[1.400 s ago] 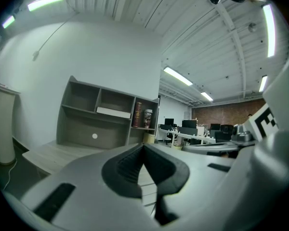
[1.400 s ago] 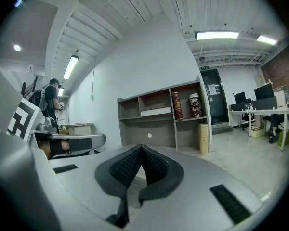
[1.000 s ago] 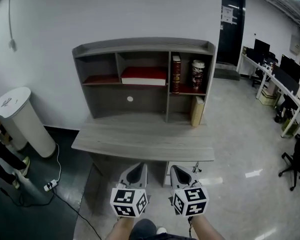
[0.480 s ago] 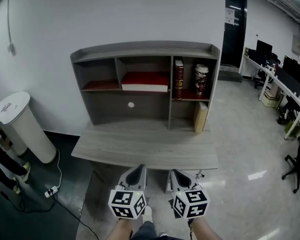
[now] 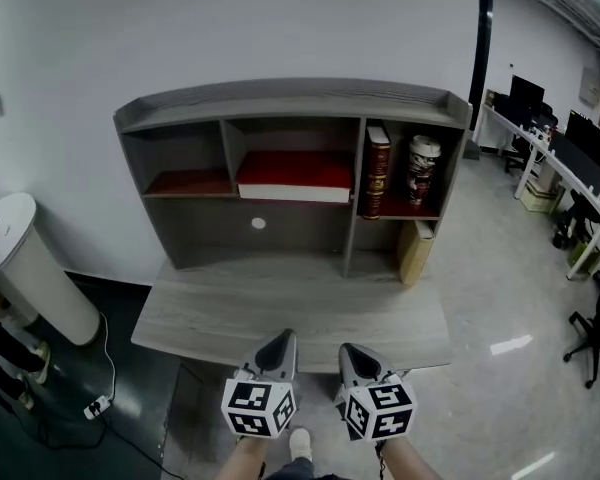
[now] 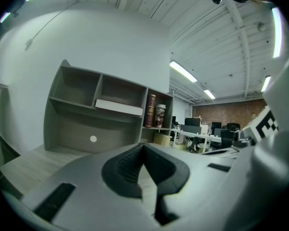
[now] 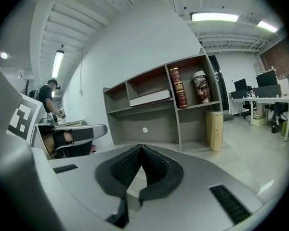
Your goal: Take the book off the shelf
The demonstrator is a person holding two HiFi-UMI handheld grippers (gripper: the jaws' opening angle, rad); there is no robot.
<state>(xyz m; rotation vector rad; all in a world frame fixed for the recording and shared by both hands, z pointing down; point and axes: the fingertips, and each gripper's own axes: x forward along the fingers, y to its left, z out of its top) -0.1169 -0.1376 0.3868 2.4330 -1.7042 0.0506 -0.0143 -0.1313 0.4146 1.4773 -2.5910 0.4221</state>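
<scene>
A grey shelf unit [image 5: 290, 100] stands on a grey desk [image 5: 280, 313] against the white wall. A large red book [image 5: 294, 175] lies flat in the middle compartment. A dark red book [image 5: 377, 171] stands upright in the right compartment, next to a patterned can [image 5: 422, 171]. The same flat book [image 7: 151, 97] and upright book [image 7: 177, 87] show in the right gripper view. My left gripper [image 5: 280, 345] and right gripper [image 5: 352, 353] hover side by side at the desk's near edge, both shut and empty, far from the shelf.
A tan box [image 5: 415, 251] stands on the desk under the right compartment. A white cylindrical bin [image 5: 25, 268] is on the floor at left, with a cable and power strip [image 5: 98, 405] nearby. Office desks and chairs [image 5: 570, 168] fill the right background.
The view has moved closer to the desk and shelf, which now look larger. Both grippers have stayed shut, low and side by side.
</scene>
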